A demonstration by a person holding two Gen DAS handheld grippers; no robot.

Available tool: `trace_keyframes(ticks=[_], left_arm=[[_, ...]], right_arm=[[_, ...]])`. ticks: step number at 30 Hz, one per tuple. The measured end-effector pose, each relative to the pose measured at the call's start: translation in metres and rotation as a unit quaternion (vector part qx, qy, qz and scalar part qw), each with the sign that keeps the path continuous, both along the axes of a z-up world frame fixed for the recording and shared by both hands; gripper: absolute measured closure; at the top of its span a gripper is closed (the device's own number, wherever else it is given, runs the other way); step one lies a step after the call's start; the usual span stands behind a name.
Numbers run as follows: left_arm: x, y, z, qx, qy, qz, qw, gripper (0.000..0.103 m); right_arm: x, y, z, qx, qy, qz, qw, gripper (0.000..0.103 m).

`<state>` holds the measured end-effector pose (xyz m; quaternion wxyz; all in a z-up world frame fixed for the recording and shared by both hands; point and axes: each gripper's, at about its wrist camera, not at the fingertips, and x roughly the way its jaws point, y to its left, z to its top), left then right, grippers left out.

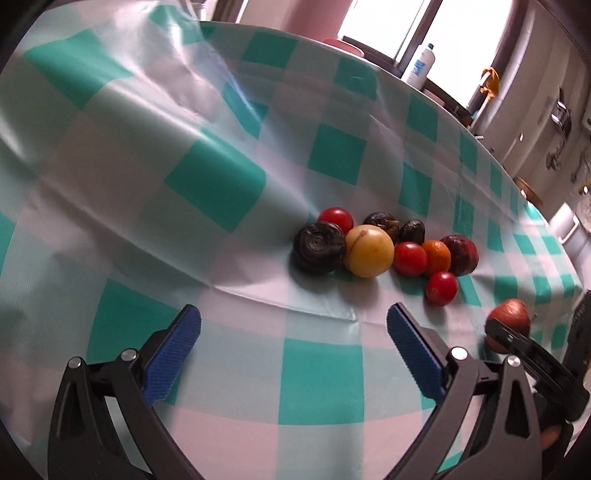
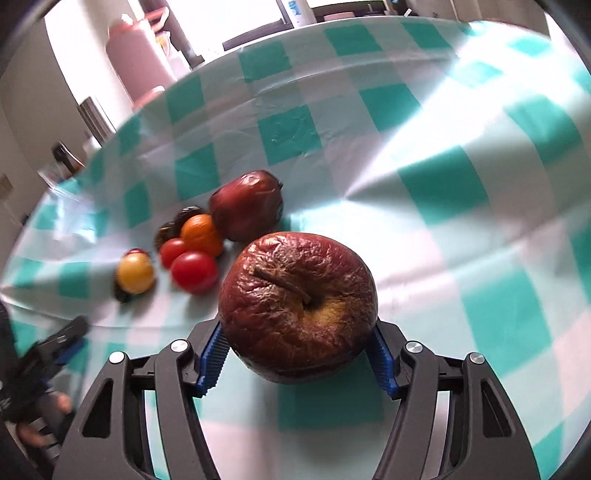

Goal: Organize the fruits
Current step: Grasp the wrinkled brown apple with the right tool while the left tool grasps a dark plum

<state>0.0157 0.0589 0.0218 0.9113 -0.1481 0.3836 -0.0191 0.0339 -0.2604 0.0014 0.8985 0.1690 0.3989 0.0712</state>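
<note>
Step in hand: gathering fruit. Right claw (image 2: pixel 297 363) clamped on wrinkled apple (image 2: pixel 297 306), pads against both flanks, just above bench (image 2: pixel 480 229). Left claw (image 1: pixel 293 354) apart, empty. Fruit pile (image 2: pixel 192 240) ahead-left of right claw. Next, likely: carry apple to pile, set down beside red fruit (image 2: pixel 245 205), release gently so nothing rolls.

Daylight pours in from the blown-out window (image 1: pixel 424 33) at the far side, throwing white glare across the glossy checked tablecloth (image 2: pixel 424 122). Fisheye bending curves both views, with dark vignetted corners. The small fruits (image 2: pixel 184 254) at left are motion-blurred.
</note>
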Motion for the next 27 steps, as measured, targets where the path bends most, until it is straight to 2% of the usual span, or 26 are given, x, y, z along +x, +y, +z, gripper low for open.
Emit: trace_keyframes(ticks=[5,8,9,12,17,19,20,21,24,27], left_arm=[[0.014,-0.014,0.005,0.077,-0.010,-0.013,0.9969,0.002],[0.028,-0.023,0.003,0.133,-0.005,-0.047,0.9900,0.011],[0.031,-0.024,0.001,0.140,0.000,-0.058,0.9885,0.015],[0.043,-0.024,-0.002,0.144,0.009,-0.091,0.9854,0.019],[0.064,-0.035,-0.003,0.172,0.001,-0.145,0.9743,0.021],[0.068,-0.037,-0.005,0.159,0.004,-0.168,0.9727,0.031],[0.072,-0.038,-0.007,0.154,0.011,-0.173,0.9727,0.055],[0.074,-0.036,-0.009,0.143,0.021,-0.176,0.9737,0.062],[0.066,-0.032,-0.007,0.119,0.006,-0.182,0.9760,0.062],[0.052,-0.029,-0.001,0.126,-0.018,-0.165,0.9780,0.062]], right_arm=[[-0.016,0.004,0.002,0.022,-0.010,0.006,1.000,0.039],[-0.011,0.009,0.001,0.022,-0.003,0.008,1.000,0.039],[-0.012,0.008,0.002,0.023,-0.004,0.009,1.000,0.039],[-0.011,0.008,0.002,0.024,-0.003,0.010,1.000,0.039],[-0.011,0.008,0.001,0.023,-0.003,0.011,1.000,0.039],[-0.011,0.008,0.001,0.022,-0.003,0.011,1.000,0.039],[-0.011,0.008,0.001,0.022,-0.003,0.011,1.000,0.039],[-0.011,0.008,0.001,0.022,-0.003,0.012,1.000,0.039],[-0.011,0.009,0.000,0.022,-0.003,0.012,1.000,0.039],[-0.011,0.008,0.000,0.023,-0.003,0.013,1.000,0.039]])
